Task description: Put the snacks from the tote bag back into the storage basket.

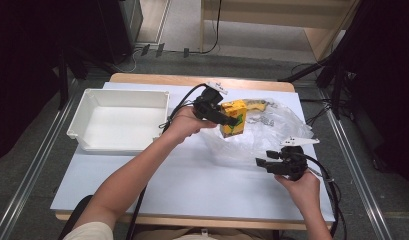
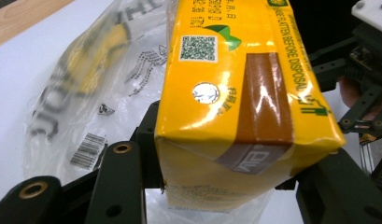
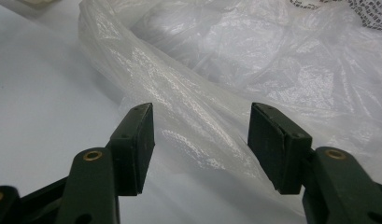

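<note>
A person works at a white counter (image 1: 192,185) with a hand-held gripper in each hand. The left hand-held gripper (image 1: 227,118) pinches a yellow drink carton (image 1: 233,118) across its sides and holds it lifted just above the mouth of a clear plastic bag (image 1: 272,132). In the left gripper view the carton (image 2: 235,107) sits firmly between the two black jaws. The right hand-held gripper (image 1: 264,164) rests low at the bag's near edge, jaws spread, with a fold of the bag (image 3: 198,135) lying between the pads but not squeezed. A second yellow item, perhaps a banana (image 1: 257,104), seems to remain inside the bag, though the plastic blurs it.

The carton looks freshly out of the bag; placing it is still to do, likely in the empty white bin (image 1: 92,95) at the far left. The counter between carton and bin is bare, leaving an open path, with only the bin's raised rim to clear.
</note>
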